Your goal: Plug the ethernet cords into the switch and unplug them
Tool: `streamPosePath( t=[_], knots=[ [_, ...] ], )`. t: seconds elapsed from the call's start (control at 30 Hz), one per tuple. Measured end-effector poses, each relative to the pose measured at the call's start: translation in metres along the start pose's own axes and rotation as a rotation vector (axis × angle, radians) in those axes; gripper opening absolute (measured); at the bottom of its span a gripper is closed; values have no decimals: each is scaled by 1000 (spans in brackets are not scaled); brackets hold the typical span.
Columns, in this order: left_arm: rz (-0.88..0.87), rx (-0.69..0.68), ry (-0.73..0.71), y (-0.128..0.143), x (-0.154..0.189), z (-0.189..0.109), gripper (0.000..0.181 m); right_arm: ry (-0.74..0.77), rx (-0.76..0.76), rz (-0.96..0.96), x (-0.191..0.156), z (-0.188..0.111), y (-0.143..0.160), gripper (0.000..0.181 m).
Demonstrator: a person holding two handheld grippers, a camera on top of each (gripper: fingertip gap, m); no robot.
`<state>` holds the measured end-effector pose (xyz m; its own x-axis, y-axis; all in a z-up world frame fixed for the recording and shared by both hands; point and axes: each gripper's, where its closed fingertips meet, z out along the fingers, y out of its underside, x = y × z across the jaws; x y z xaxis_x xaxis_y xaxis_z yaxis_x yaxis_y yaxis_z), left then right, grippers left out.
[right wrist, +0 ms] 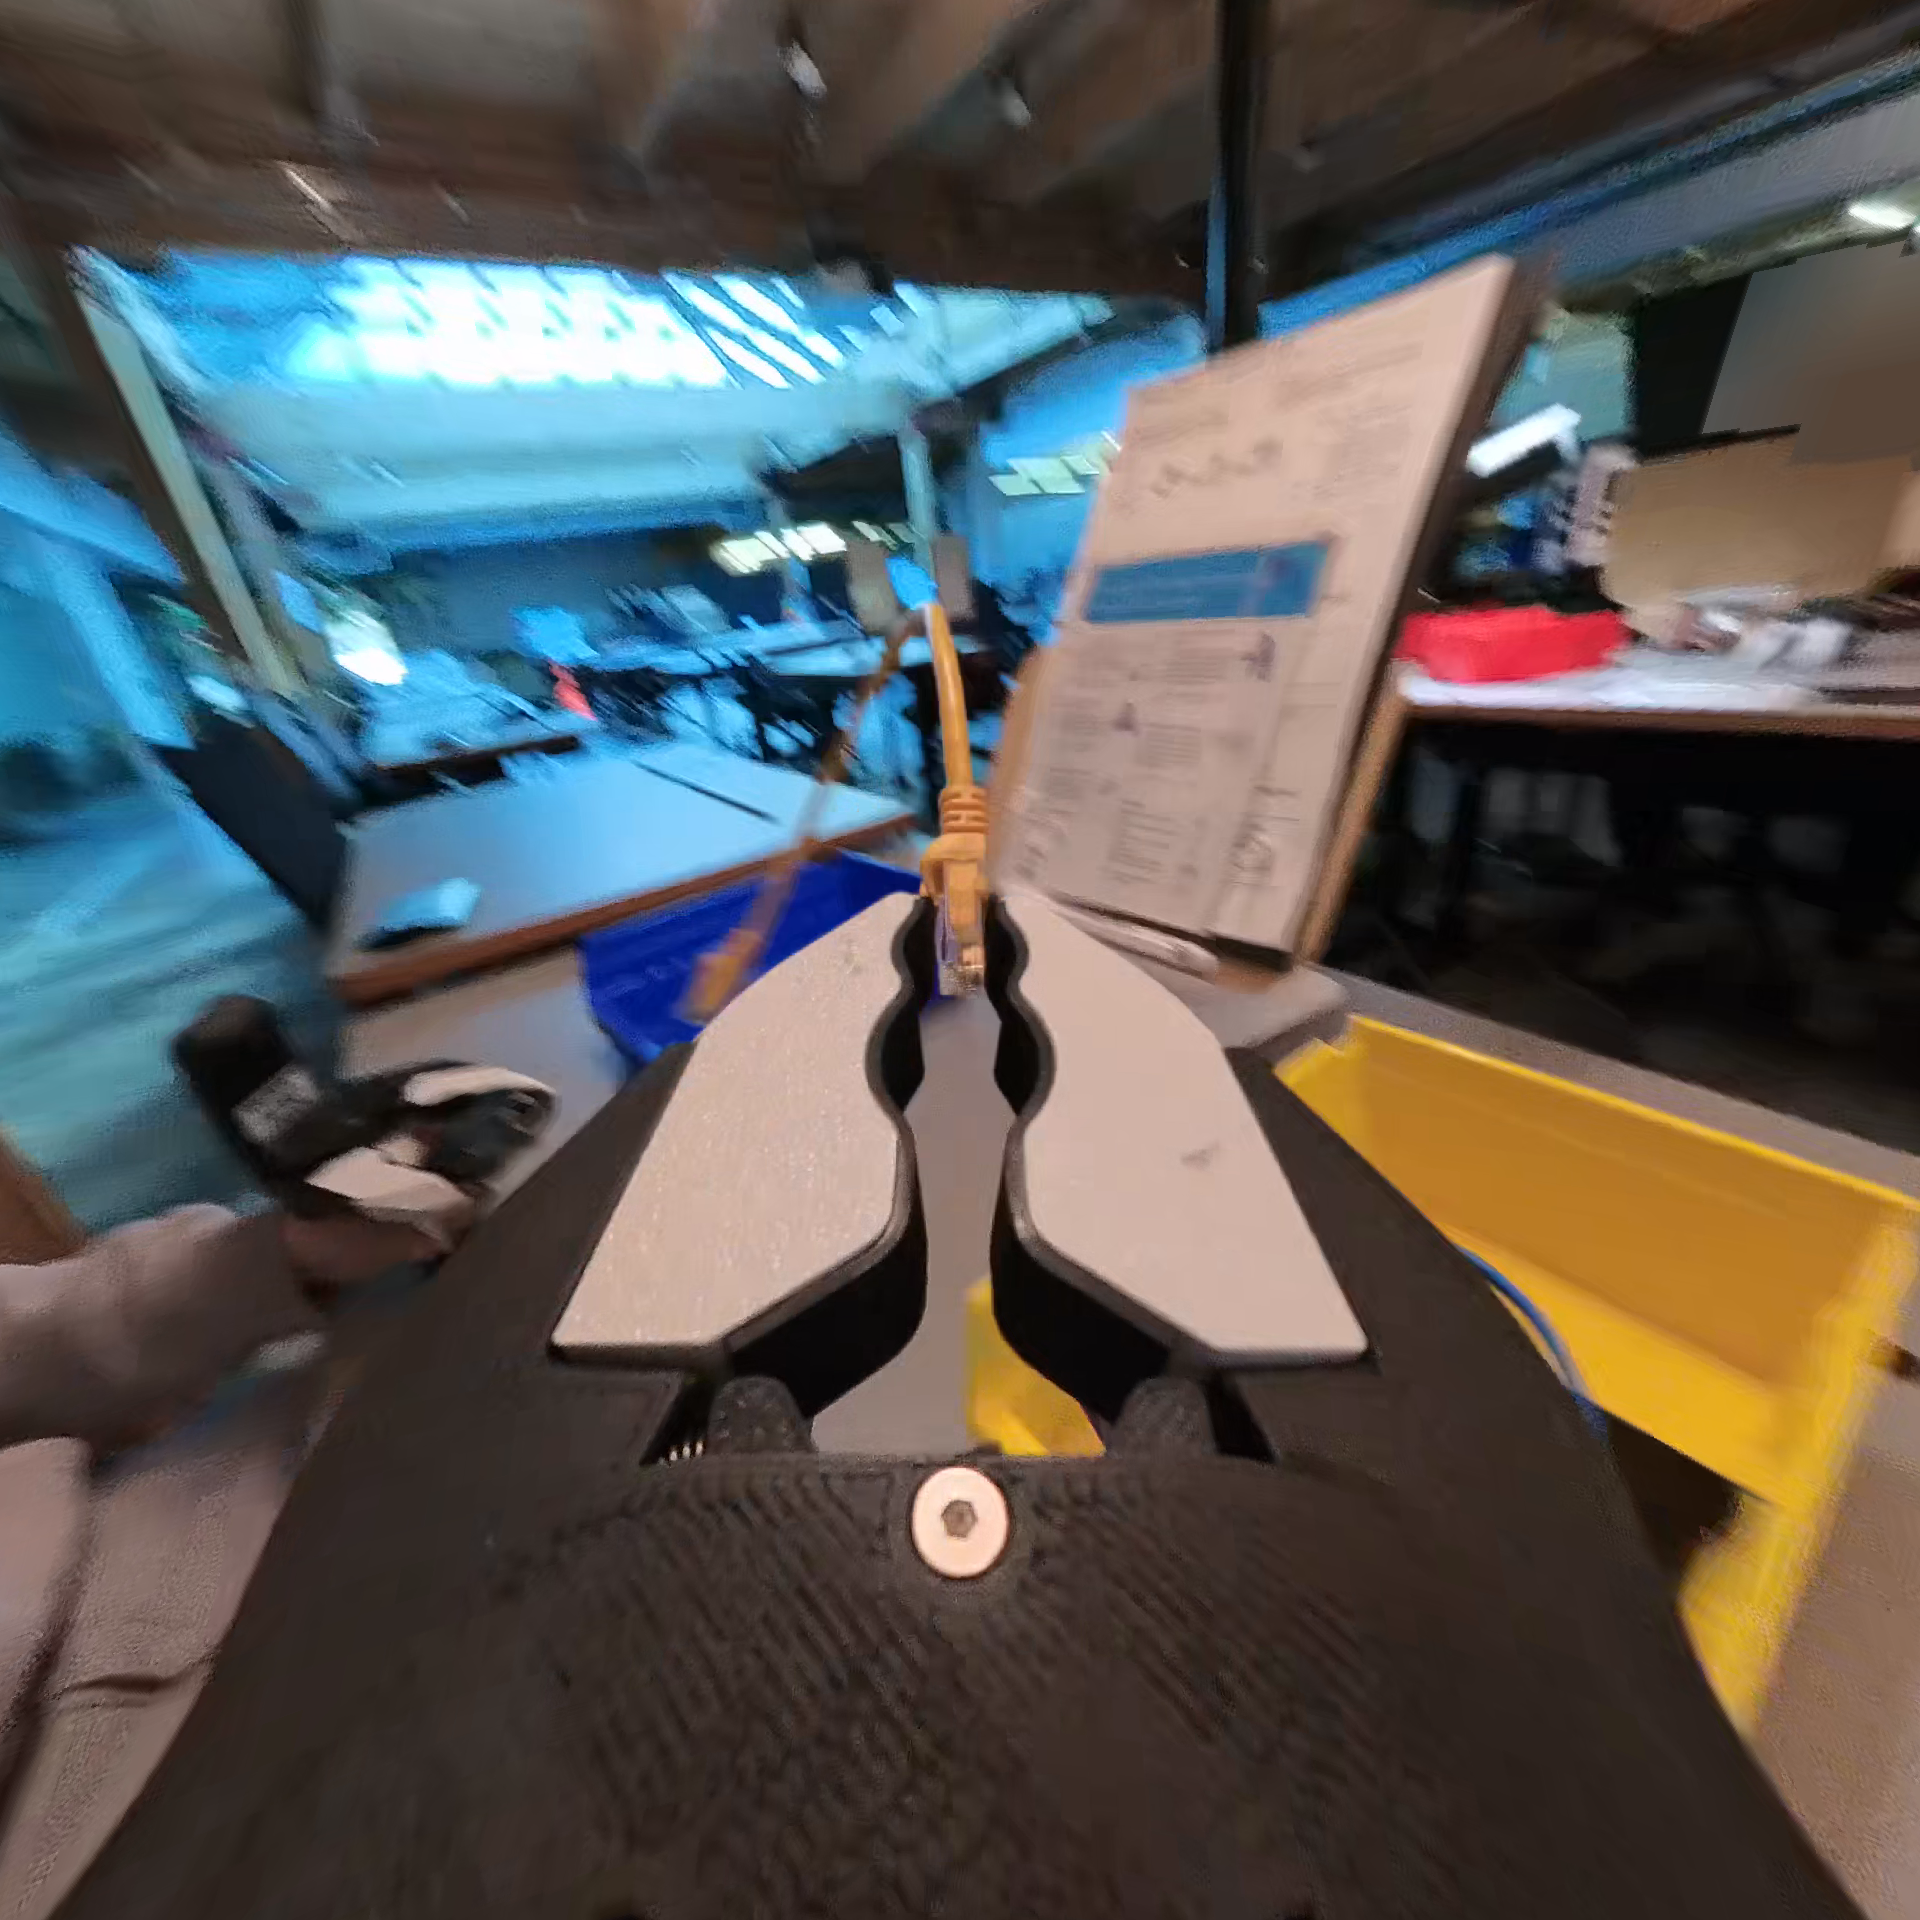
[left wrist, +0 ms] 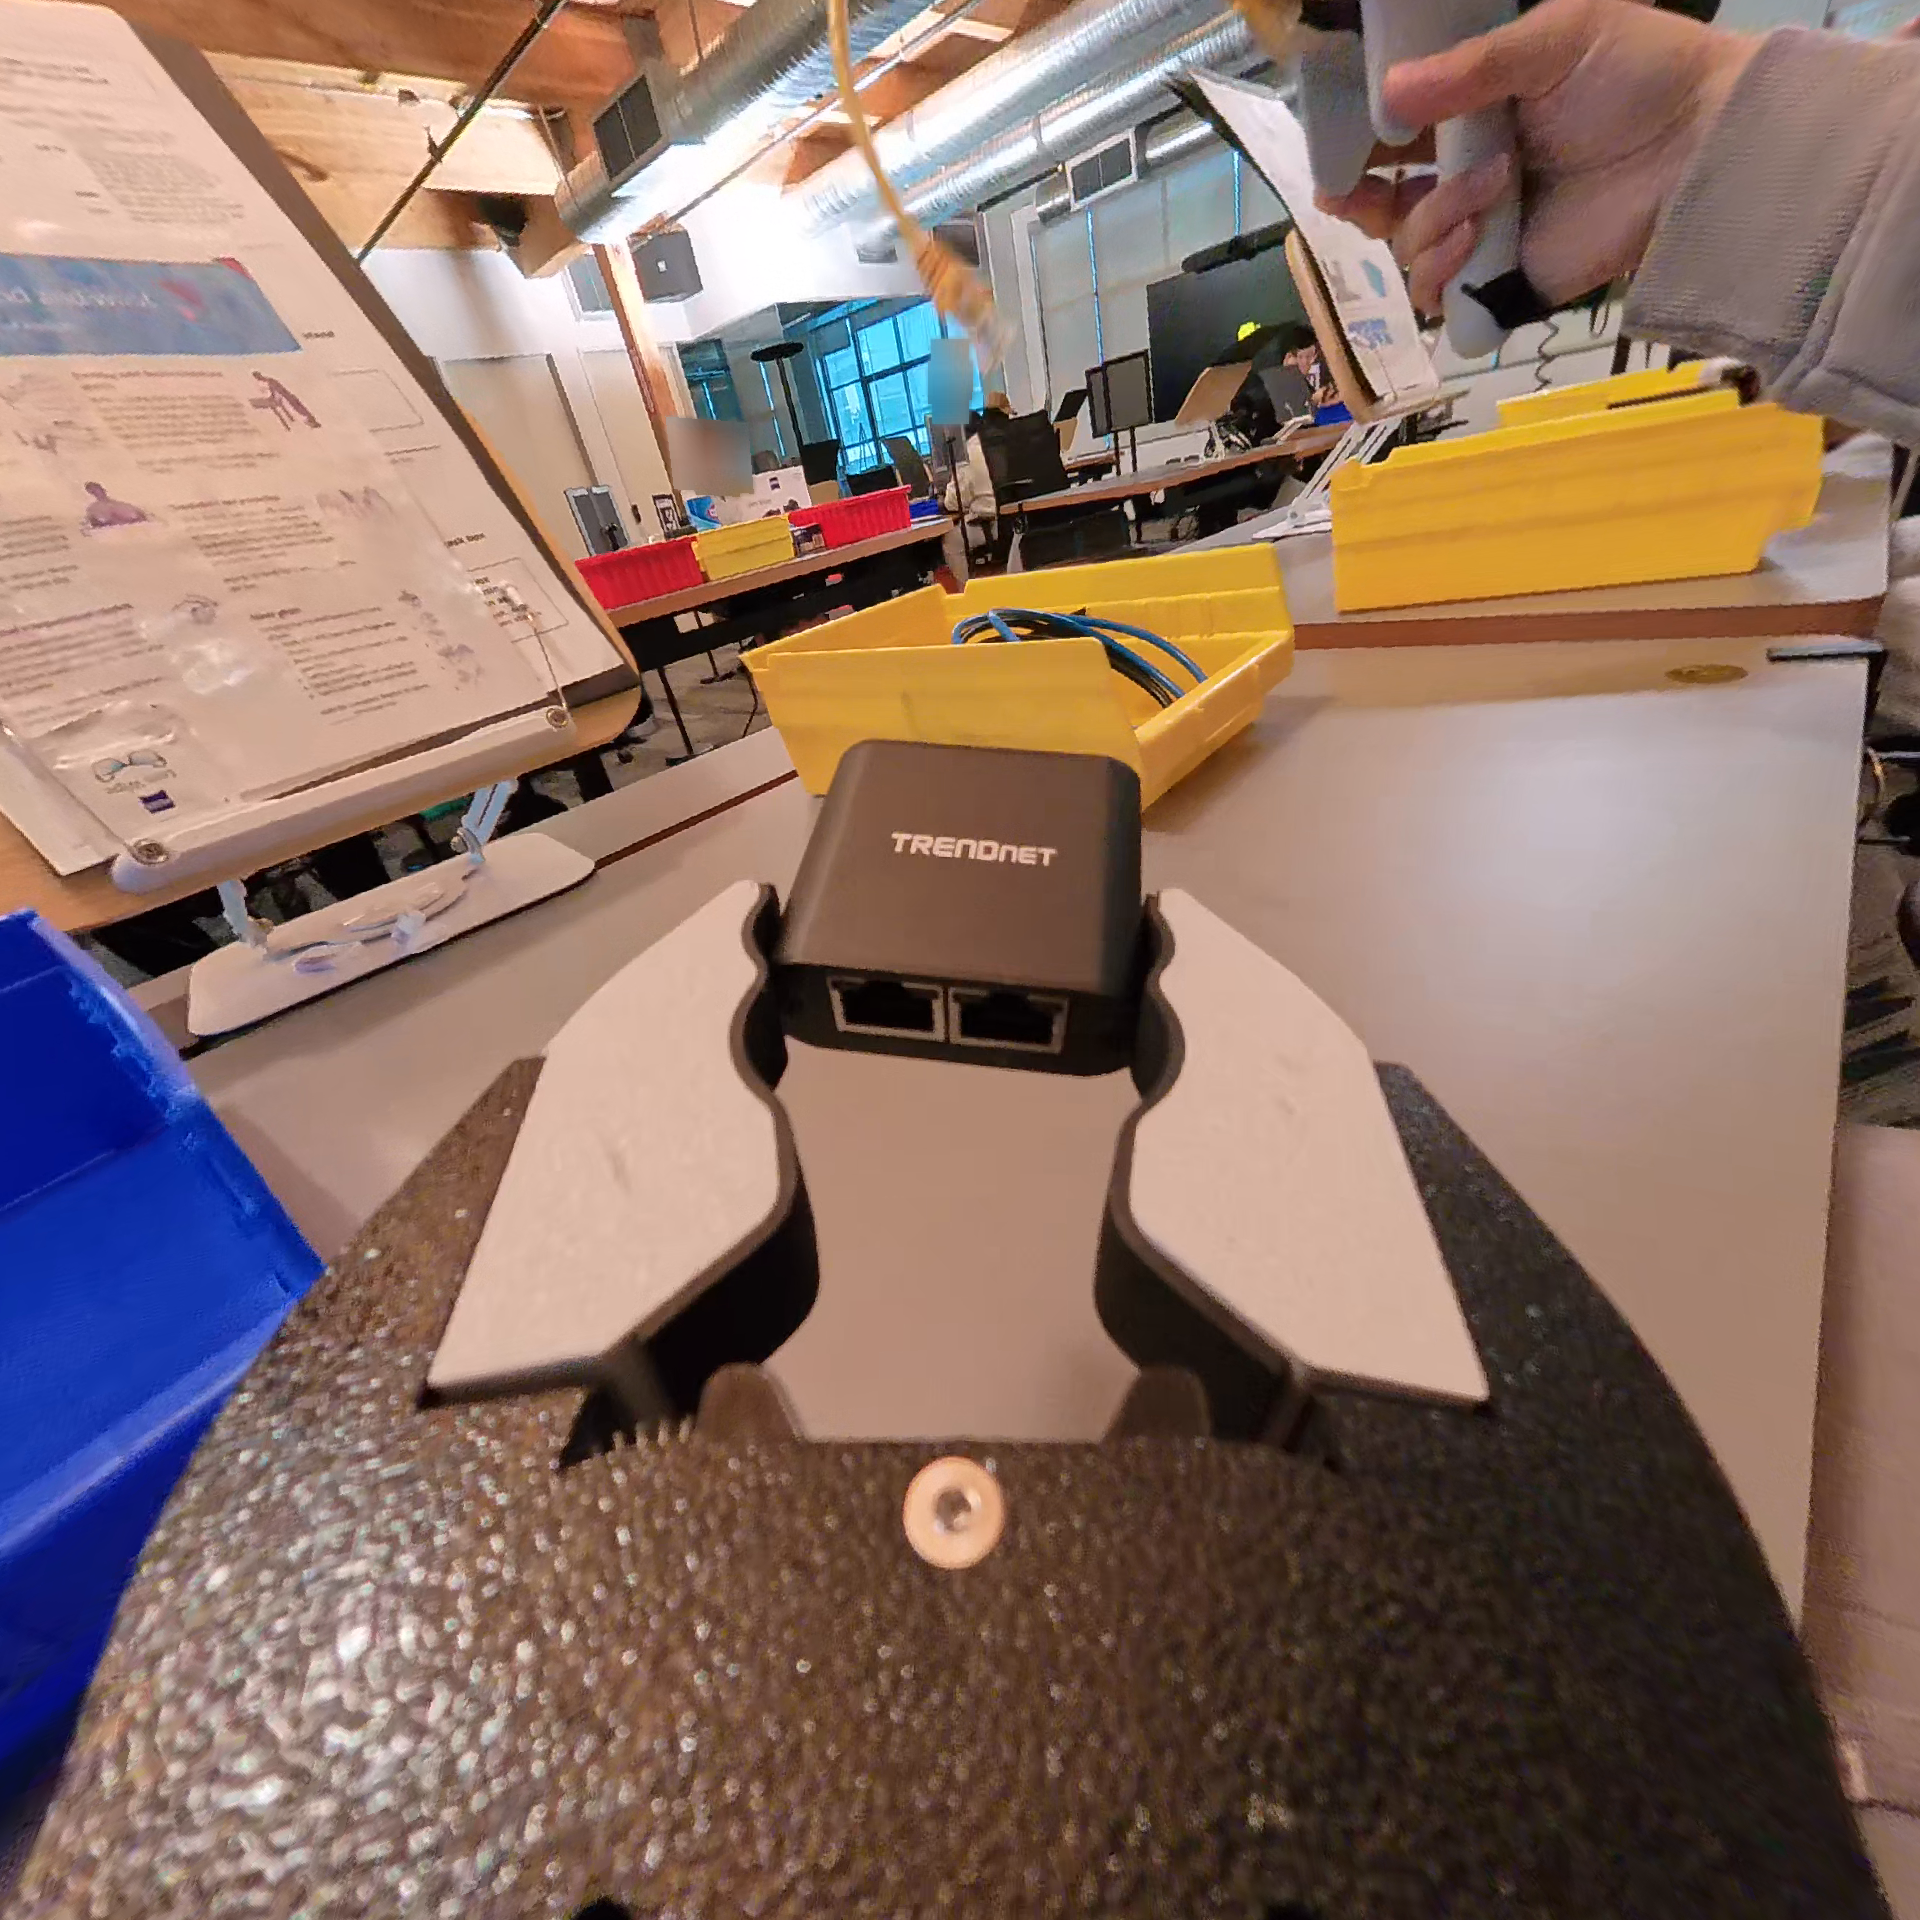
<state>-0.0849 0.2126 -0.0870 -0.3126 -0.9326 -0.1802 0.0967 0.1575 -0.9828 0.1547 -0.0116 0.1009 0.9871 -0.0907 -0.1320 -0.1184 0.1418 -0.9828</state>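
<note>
Now the black switch (left wrist: 961,883) is seen clamped at its sides between the fingers of the left claw (left wrist: 961,1013), held over the grey counter (left wrist: 1507,935) with its two ports facing the camera, and both ports are seen to be empty. Meanwhile a yellow ethernet cord (right wrist: 956,800) is pinched by its connector at the very tips of the nearly closed right claw (right wrist: 958,961); its free plug (left wrist: 961,291) is seen dangling high above the switch, well apart from it. So nothing is plugged in at this moment, and the insertion of this cord is judged the step in hand, with unplugging left after. More cords, blue ones (left wrist: 1081,639), are left lying in the yellow bin (left wrist: 935,696) behind. White lettering is carried on the switch's top and print on the tilted instruction sheet (left wrist: 239,436), neither repeated here
</note>
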Motion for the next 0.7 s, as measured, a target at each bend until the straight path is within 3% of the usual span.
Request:
streamPosePath(
  t=[0.07,0.2,0.33,0.4,0.5,0.57,0.63,0.7],
  knots=[
    [-23,5,3,1,-1,0,64,171,-98,-52,29,-7,4,10],
    [-22,2,-3,1,-3,-1,64,356,-217,-131,69,-25,14,10],
    [-25,5,1,1,-2,0,64,179,-541,-30,68,-13,89,10],
    [-16,-2,5,2,0,1,64,112,-580,-24,60,-5,107,10],
    [-11,-5,5,2,0,1,64,-14,-491,32,40,9,101,10],
    [-11,-5,5,2,1,2,64,89,-480,33,56,11,98,10],
    [-10,-6,7,3,1,2,64,132,-561,85,68,7,112,11],
    [-8,-7,10,3,2,2,64,279,-609,131,95,0,126,15]
  ],
)
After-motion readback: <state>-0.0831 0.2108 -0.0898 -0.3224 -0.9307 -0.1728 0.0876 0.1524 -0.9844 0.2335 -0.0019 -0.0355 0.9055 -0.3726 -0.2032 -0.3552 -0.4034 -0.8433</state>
